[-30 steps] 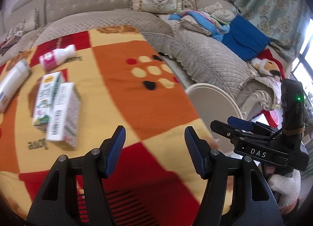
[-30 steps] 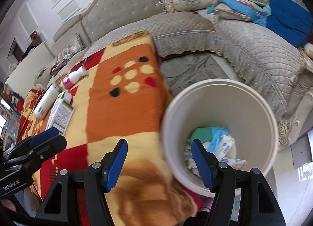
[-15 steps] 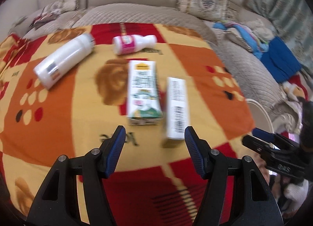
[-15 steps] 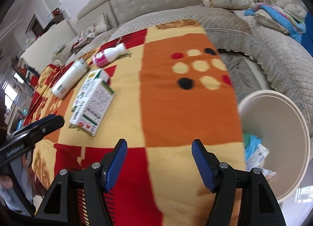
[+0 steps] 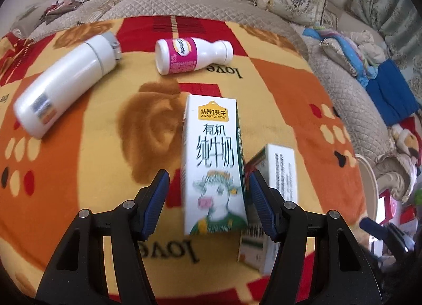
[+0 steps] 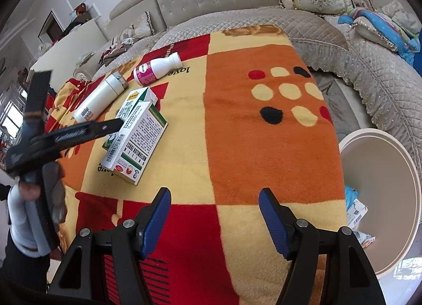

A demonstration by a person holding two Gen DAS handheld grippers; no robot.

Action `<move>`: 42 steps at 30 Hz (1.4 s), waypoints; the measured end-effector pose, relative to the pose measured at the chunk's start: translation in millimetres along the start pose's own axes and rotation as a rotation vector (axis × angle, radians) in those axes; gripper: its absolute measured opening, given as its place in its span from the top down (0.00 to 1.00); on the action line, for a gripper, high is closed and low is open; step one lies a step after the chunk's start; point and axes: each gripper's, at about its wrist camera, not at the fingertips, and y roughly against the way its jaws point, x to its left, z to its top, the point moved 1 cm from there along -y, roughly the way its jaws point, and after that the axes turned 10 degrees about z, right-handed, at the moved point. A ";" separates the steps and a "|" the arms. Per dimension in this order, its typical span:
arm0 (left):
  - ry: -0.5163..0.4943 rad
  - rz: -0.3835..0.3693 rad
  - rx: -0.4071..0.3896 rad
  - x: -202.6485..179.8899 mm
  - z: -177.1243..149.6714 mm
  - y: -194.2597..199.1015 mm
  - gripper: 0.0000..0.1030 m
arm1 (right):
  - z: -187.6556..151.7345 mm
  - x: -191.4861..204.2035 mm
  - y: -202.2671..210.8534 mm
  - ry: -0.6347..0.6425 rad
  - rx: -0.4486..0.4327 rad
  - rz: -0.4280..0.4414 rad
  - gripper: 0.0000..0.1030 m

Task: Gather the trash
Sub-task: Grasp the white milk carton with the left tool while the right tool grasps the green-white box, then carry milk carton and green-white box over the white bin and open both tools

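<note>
While poised over the blanket, held the left gripper about half open, gripping nothing: milk carton between the jaws, pads clear of both long faces, right pad wedged in the gap beside the box. Lay flat, that carton, long axis running straight away from the gripper, near end about level with the fingertips, so probably only a short push forward and a squeeze across the narrow width needed. Sat touching the carton's right side, the box, likely to be nudged on closing. Further out, bottle and flask, both on their sides, well apart from the jaws.

Hung the right gripper equally half open and empty, over bare blanket, well apart from the carton, nearer the bin at the right edge, some trash already inside. Left hand clearly the nearer.
</note>
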 end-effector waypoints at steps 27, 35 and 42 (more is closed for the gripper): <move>0.072 0.076 -0.080 124.5 -59.3 66.1 0.48 | 47.7 89.5 -99.0 0.103 0.065 0.063 0.35; 0.094 0.044 -0.085 133.2 -67.3 68.5 0.48 | 53.0 112.0 -117.8 0.073 0.081 0.040 0.32; 0.096 0.026 -0.078 130.9 -73.6 66.3 0.48 | 46.0 143.1 -145.8 0.224 0.131 -0.005 0.28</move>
